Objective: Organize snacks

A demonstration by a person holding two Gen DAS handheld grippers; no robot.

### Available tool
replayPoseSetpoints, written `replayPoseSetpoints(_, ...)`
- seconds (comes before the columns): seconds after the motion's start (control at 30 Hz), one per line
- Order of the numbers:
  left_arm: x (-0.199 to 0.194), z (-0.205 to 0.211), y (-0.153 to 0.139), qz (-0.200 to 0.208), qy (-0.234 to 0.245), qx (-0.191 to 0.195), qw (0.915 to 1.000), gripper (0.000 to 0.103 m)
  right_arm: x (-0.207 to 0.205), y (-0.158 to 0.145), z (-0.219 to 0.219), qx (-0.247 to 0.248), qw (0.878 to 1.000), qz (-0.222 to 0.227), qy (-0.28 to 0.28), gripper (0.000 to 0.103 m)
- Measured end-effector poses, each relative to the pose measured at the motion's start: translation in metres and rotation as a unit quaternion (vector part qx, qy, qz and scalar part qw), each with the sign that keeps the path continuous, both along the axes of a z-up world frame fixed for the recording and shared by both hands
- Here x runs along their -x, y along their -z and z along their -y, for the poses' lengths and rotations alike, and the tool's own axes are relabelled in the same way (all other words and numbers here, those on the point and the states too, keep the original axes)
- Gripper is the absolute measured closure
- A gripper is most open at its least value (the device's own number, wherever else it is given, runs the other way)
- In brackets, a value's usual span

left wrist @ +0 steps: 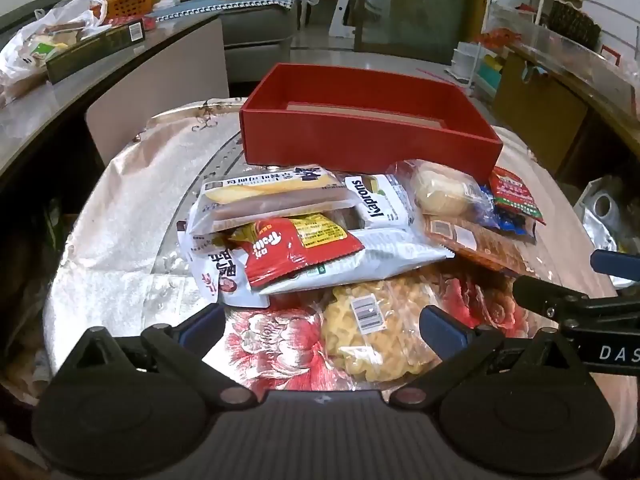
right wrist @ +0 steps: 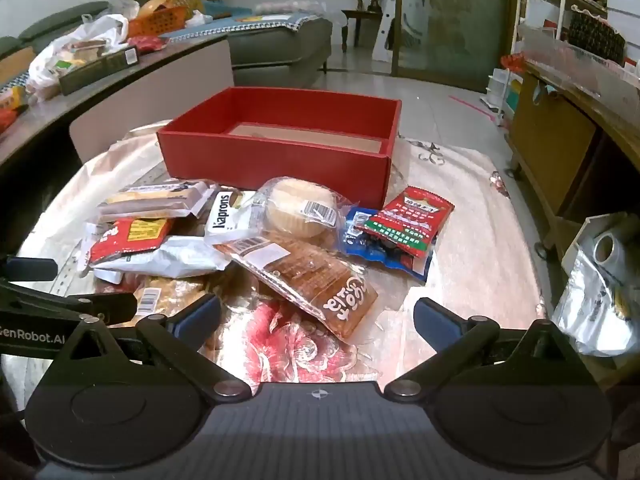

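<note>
On the left of the heap, a white packet with red characters (left wrist: 224,276) is seen lying on the floral cloth of the tabletop (left wrist: 132,184), partly under a red Trolli packet (left wrist: 296,248). Above these a long wafer pack (left wrist: 272,196) is stacked on a larger white bag (left wrist: 372,256), and just beside it a white Kaprons packet (left wrist: 380,200) is propped. In front of the heap a clear bag of yellow pasta-like snacks (left wrist: 380,332) is laid — it sits between the blue-padded fingers of the left gripper (left wrist: 324,326), which are spread wide and touch nothing.

Behind the heap a red box (left wrist: 372,136) is placed, open at the top; nothing can be seen in the part of its floor that shows, and the snacks lie just in front of its near wall.

Further right, a wrapped round bun (right wrist: 300,212) is rested against a brown cracker packet (right wrist: 316,276), and beside that a red-and-green sachet (right wrist: 404,220) is laid over a blue packet (right wrist: 360,240). The right gripper (right wrist: 316,318) is held low over the cloth with its fingers fully apart and empty — the brown packet's near end lies between them, untouched. At the far right edge a silvery bag (right wrist: 592,304) is seen beyond the tabletop.
</note>
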State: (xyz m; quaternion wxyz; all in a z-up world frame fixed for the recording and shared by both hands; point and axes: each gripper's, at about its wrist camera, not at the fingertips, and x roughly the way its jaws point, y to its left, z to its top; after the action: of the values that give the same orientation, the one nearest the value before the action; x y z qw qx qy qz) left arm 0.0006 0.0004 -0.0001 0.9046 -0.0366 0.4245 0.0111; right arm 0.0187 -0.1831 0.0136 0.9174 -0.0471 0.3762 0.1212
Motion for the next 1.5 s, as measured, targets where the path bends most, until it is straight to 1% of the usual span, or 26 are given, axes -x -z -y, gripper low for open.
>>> replayPoseSetpoints(0.1, 0.000, -0.001, 0.000, 0.000, 0.000, -0.004, 1.0000, 0.004, -0.001, 0.001, 0.000, -0.002, 1.000, -0.004, 0.000, 0.000)
replayPoseSetpoints(0.13, 0.002, 0.001, 0.006, 0.000, 0.000, -0.006, 1.0000, 0.004, -0.001, 0.001, 0.000, -0.002, 1.000, -0.005, 0.000, 0.000)
replayPoseSetpoints(0.3, 0.002, 0.002, 0.007, -0.003, -0.004, -0.014, 0.9999, 0.004, -0.001, 0.001, 0.002, -0.002, 1.000, -0.009, 0.002, 0.000)
replayPoseSetpoints(0.4, -0.001, 0.002, 0.006, -0.005, 0.002, -0.014, 0.9999, 0.004, 0.003, -0.005, 0.010, -0.004, 1.000, -0.009, 0.004, 0.000)
replayPoseSetpoints(0.43, 0.000, 0.002, 0.006, -0.004, 0.002, -0.016, 0.9999, 0.004, -0.001, 0.002, 0.004, 0.001, 1.000, -0.009, 0.010, 0.000)
replayPoseSetpoints(0.47, -0.001, 0.002, 0.006, -0.005, 0.002, -0.017, 0.9998, 0.004, -0.002, 0.002, 0.003, 0.001, 1.000, -0.010, 0.011, 0.000)
replayPoseSetpoints(0.8, -0.002, 0.002, 0.010, -0.019, 0.003, -0.017, 0.9997, 0.004, -0.003, 0.005, 0.002, 0.006, 1.000, -0.023, 0.010, 0.000)
replayPoseSetpoints(1.5, -0.003, 0.003, 0.012, -0.026, 0.008, -0.018, 0.9995, 0.004, -0.005, 0.011, 0.001, 0.007, 0.999, -0.041, 0.007, 0.000)
